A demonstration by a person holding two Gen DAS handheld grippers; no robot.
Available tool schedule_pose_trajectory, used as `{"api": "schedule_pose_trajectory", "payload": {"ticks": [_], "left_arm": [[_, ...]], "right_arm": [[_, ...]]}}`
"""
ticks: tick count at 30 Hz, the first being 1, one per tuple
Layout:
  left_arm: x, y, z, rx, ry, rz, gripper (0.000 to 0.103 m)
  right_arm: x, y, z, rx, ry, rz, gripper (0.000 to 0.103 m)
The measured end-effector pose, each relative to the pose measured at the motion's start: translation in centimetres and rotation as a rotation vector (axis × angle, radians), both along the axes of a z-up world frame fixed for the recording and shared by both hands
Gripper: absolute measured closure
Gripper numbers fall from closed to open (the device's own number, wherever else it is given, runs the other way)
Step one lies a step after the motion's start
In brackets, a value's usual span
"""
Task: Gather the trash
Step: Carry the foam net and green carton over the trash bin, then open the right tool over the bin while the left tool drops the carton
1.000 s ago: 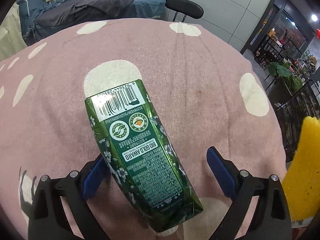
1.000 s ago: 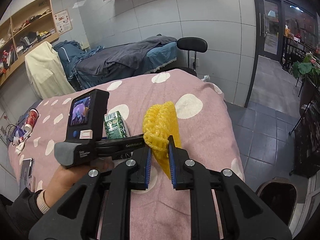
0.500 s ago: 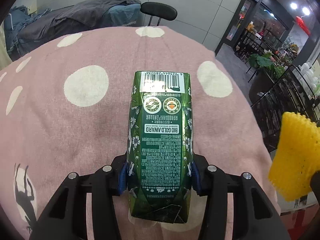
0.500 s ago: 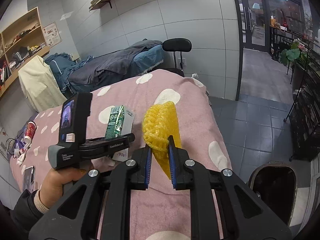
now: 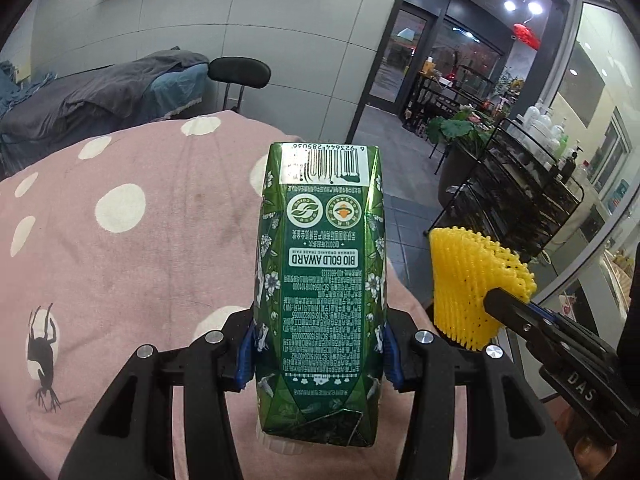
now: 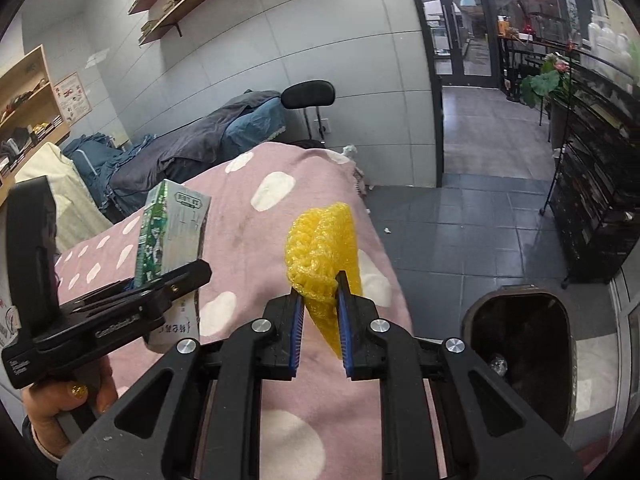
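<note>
My left gripper is shut on a green drink carton, held up above the pink dotted bed cover. The carton also shows in the right wrist view, at the left. My right gripper is shut on a yellow foam net, which also shows in the left wrist view, to the right of the carton. A dark open trash bin stands on the floor at the lower right, beside the bed.
The bed's right edge drops to a grey tiled floor. A black metal rack stands at the far right. A black chair and heaped bedding lie beyond the bed.
My left gripper closed on the carton and lifted it off the bed cover. Both grippers swung right, and the trash bin came further into the right wrist view.
</note>
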State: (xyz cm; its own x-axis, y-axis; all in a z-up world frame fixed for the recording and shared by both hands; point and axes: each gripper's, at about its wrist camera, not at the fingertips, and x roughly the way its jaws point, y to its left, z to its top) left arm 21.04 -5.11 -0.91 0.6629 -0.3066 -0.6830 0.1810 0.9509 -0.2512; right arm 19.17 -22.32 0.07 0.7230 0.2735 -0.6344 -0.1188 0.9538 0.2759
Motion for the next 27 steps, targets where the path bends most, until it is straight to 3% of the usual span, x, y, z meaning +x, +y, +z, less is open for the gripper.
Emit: {"api": "schedule_pose_trajectory", "payload": {"ticks": [12, 27], "left_arm": [[-2.6, -6.9, 0.2, -0.009, -0.019, -0.202, 0.055], [-2.9, -13.2, -1.2, -0.009, 0.034, -0.362, 0.055]], "right_arm": [[-3.2, -9.3, -3.0, -0.040, 0.066, -0.212, 0.087], [-1.7, -17.3, -16.4, -0.013, 0.351, -0.394, 0.087]]}}
